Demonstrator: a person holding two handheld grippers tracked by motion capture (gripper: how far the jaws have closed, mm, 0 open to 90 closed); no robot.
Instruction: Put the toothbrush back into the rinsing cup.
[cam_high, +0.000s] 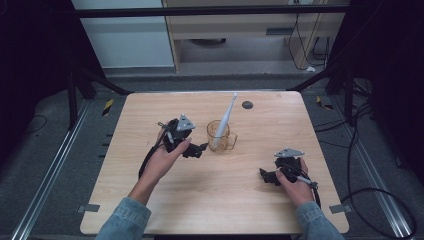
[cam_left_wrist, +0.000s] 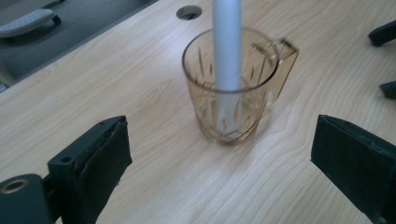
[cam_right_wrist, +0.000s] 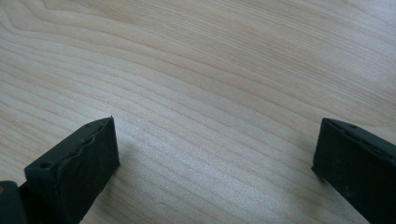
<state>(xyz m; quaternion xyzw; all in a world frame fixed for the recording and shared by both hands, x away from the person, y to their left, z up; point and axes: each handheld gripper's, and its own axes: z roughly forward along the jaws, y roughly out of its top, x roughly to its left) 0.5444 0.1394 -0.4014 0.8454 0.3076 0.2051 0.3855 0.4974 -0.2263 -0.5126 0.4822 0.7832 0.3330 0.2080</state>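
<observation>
An amber see-through cup with a handle stands upright near the middle of the wooden table. A white electric toothbrush leans in it, its head pointing to the far side. My left gripper is open just left of the cup, with the cup a short way ahead of its jaws and apart from them. My right gripper rests open near the front right of the table over bare wood, with nothing between its jaws.
A dark round hole sits in the table's far side behind the cup. Black frame bars and cables lie on the floor around the table. The other gripper's jaw tips appear at the right edge of the left gripper view.
</observation>
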